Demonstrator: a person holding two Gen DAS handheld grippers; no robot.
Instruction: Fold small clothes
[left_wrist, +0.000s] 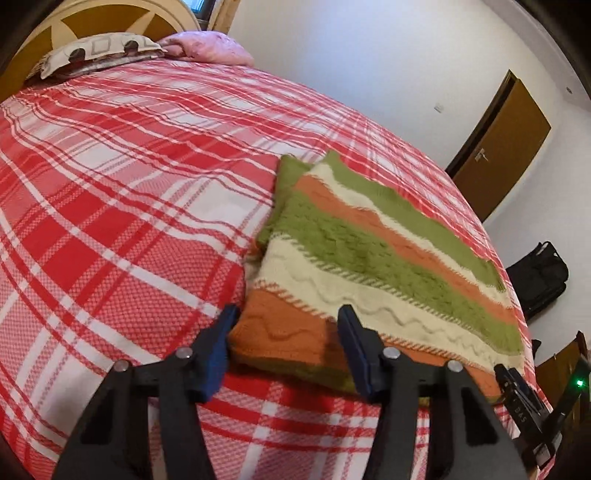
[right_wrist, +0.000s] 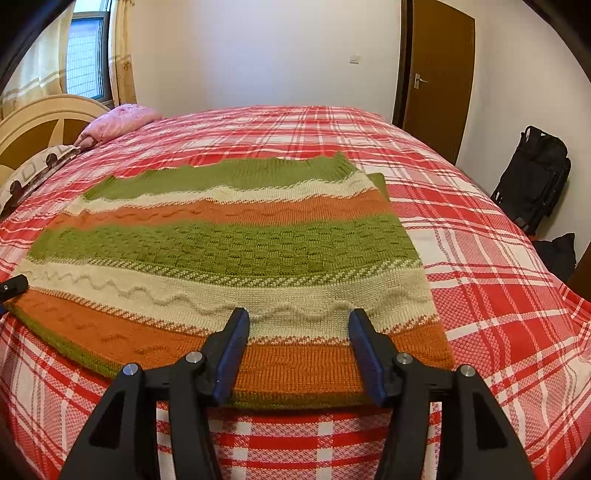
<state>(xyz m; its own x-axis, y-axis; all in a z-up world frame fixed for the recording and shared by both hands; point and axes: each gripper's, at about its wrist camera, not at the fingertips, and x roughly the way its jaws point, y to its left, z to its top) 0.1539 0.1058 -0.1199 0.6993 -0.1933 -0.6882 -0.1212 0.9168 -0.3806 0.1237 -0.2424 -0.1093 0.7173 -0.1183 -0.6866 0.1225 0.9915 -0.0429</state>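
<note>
A knitted sweater (left_wrist: 369, 266) with green, cream and orange stripes lies flat on the red-and-white plaid bedspread (left_wrist: 110, 203). A green sleeve part (left_wrist: 286, 177) is folded under at its far left side. My left gripper (left_wrist: 288, 314) is open, its jaws either side of the sweater's near left orange corner. My right gripper (right_wrist: 299, 317) is open above the sweater's (right_wrist: 229, 240) near orange hem, right of its middle. The right gripper's tip shows at the left wrist view's lower right (left_wrist: 517, 391), and the left gripper's tip at the right wrist view's left edge (right_wrist: 13, 288).
Two pillows, one patterned (left_wrist: 99, 51) and one pink (left_wrist: 207, 48), lie by the headboard (right_wrist: 40, 122). A brown door (right_wrist: 436, 74) and a black bag (right_wrist: 535, 177) stand beyond the bed's right edge. A window with curtains (right_wrist: 85, 55) is at the back left.
</note>
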